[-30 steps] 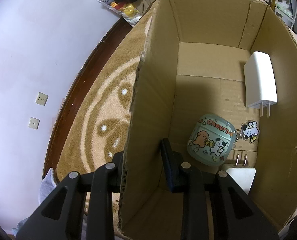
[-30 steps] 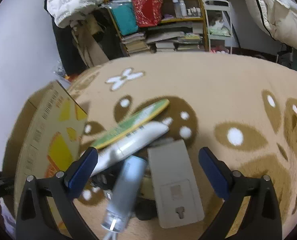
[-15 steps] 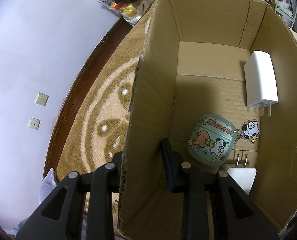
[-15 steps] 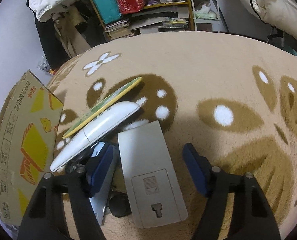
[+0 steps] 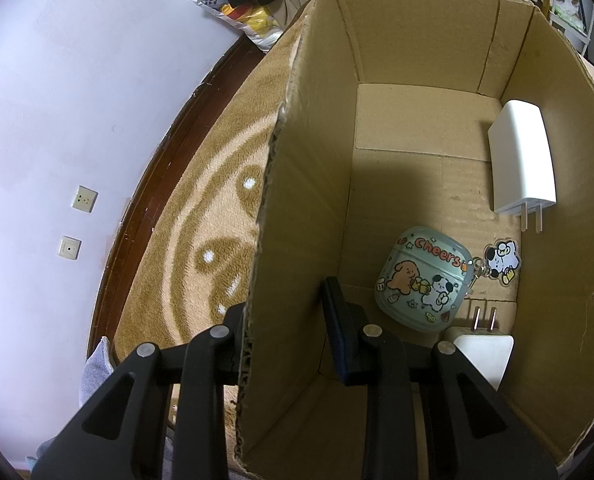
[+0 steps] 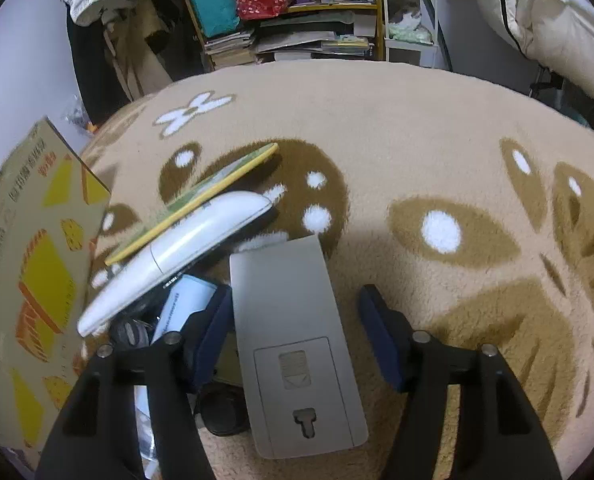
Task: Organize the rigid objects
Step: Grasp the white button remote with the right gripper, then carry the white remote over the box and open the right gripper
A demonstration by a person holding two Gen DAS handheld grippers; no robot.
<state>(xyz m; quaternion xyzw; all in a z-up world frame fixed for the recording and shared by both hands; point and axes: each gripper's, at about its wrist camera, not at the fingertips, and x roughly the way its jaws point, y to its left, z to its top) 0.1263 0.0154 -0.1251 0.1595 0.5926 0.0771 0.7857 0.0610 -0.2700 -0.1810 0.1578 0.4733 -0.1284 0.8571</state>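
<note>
My left gripper [image 5: 285,336] is shut on the left wall of an open cardboard box [image 5: 309,200], one finger outside and one inside. On the box floor lie a white charger [image 5: 523,160], a pale green earbud case [image 5: 421,280] with cartoon dogs and a charm [image 5: 501,262], and a second white plug [image 5: 481,352]. In the right wrist view a flat grey rectangular device [image 6: 293,320] lies on the rug between my right gripper's [image 6: 297,300] closing jaws. The left pad is at its edge. The right pad stands apart from it.
Left of the grey device lies a pile: a long white tube [image 6: 185,256], a flat green-yellow item [image 6: 209,192], a blue-white pack [image 6: 185,300] and a dark round thing [image 6: 221,408]. The printed box side [image 6: 29,260] stands at far left. Shelves [image 6: 297,20] and bedding [image 6: 557,20] lie beyond the rug.
My right gripper has dropped closer over the grey device and its jaws have narrowed around it. The left gripper and the box have not moved.
</note>
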